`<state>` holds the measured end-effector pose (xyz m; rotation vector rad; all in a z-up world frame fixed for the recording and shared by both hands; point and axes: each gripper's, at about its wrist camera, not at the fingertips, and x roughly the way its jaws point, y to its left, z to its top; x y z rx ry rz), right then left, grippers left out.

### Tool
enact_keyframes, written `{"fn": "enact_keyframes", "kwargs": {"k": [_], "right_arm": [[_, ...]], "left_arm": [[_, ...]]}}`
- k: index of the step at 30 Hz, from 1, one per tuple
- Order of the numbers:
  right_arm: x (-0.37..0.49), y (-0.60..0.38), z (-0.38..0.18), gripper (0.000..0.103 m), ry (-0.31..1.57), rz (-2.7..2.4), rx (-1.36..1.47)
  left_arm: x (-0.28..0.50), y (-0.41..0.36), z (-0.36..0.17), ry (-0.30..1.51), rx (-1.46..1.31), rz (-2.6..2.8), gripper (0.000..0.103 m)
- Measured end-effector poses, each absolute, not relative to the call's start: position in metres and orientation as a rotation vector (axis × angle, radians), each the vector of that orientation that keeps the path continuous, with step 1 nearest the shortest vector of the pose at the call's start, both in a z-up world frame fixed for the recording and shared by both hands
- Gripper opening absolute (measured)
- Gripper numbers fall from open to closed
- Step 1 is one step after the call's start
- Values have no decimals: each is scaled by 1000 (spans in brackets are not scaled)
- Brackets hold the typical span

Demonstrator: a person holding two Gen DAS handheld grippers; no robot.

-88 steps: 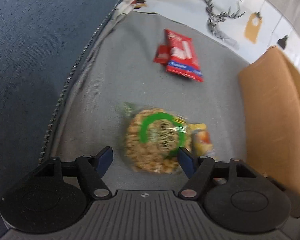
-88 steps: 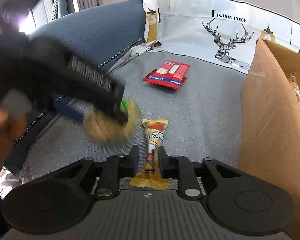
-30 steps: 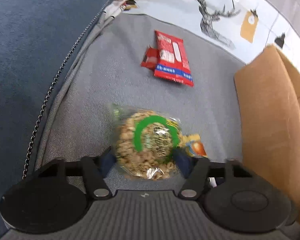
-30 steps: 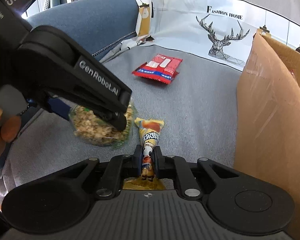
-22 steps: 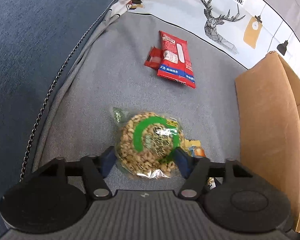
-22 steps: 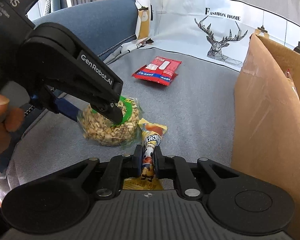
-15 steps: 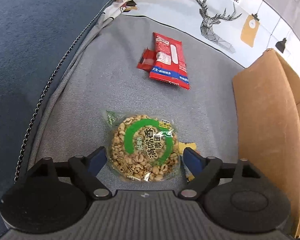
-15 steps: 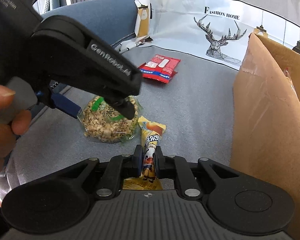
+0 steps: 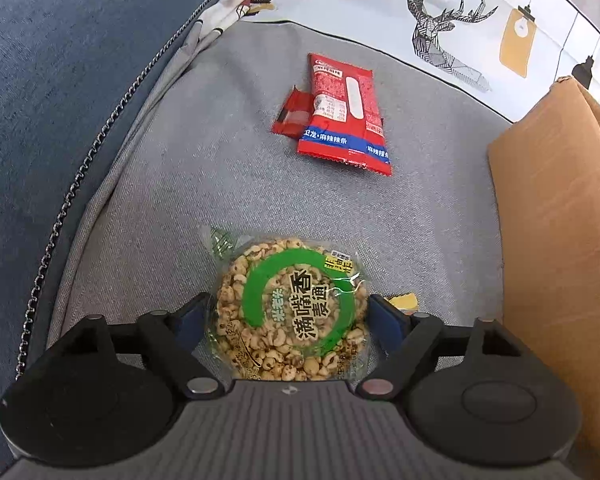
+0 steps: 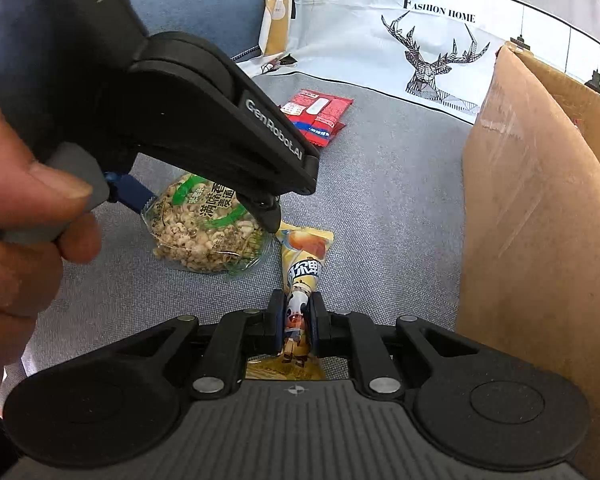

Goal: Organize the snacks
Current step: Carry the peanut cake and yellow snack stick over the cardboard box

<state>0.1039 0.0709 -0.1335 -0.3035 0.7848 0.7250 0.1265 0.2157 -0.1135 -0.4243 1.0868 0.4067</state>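
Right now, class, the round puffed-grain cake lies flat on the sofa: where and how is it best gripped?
Probably across its rim, from above. The round puffed-grain cake lies flat, a disc with opposite edges exposed. The left gripper already straddles it, fingers wide, so closing them would pinch the edges.

- The left wrist view looks steeply down from close above the grey cushion (image 9: pixel 148 184).
- The right wrist view looks down at a shallower slant, close too, toward the deer-print fabric (image 10: pixel 440 52).
- Both share the round cereal pack (image 9: pixel 292 316) (image 10: pixel 204 228), red packets (image 9: pixel 340 116) (image 10: pixel 320 114) and cardboard box (image 9: pixel 560 240) (image 10: pixel 532 216).
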Motion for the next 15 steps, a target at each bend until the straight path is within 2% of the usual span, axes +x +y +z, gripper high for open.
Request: {"fn": "enact_keyframes", "kwargs": {"k": [7,15], "right_arm": [[91,65,-128,11,743,725,-298],[75,64,-96,11,640,744,-293]], "left_arm": [[105,231,-95,989,-493,430,84],[87,238,-70,909,-550,392,84]]}}
